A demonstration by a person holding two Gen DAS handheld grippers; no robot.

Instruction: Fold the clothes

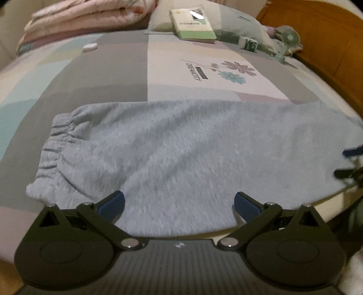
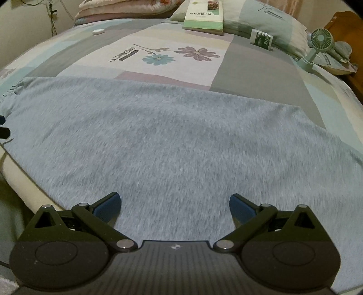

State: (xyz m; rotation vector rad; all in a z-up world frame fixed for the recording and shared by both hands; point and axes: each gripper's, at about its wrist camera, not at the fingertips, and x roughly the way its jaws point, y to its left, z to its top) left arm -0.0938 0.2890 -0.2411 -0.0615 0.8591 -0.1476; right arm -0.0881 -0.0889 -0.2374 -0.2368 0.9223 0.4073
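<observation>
- Grey fleece trousers (image 1: 181, 147) lie flat across the near edge of the bed (image 1: 102, 79), elastic waistband (image 1: 54, 145) to the left, fabric running off to the right.
- The piece looks like one broad band, perhaps legs laid one on the other; I cannot tell how many layers there are.
- Left tongs (image 1: 179, 204) spread wide, holding nothing, poised over the near hem close to the waistband end.
- Right tongs (image 2: 174, 205) likewise spread wide and empty, over the near hem further along the cloth.
- Both sit low at the near edge, likely so each can pinch the hem at matching spots and carry it over evenly.
- Book (image 2: 204, 15), small box (image 2: 261, 39) and hand fan (image 2: 317, 45) rest near the pillow (image 2: 261, 18), well apart from the trousers, so the far side is free for laying cloth.
</observation>
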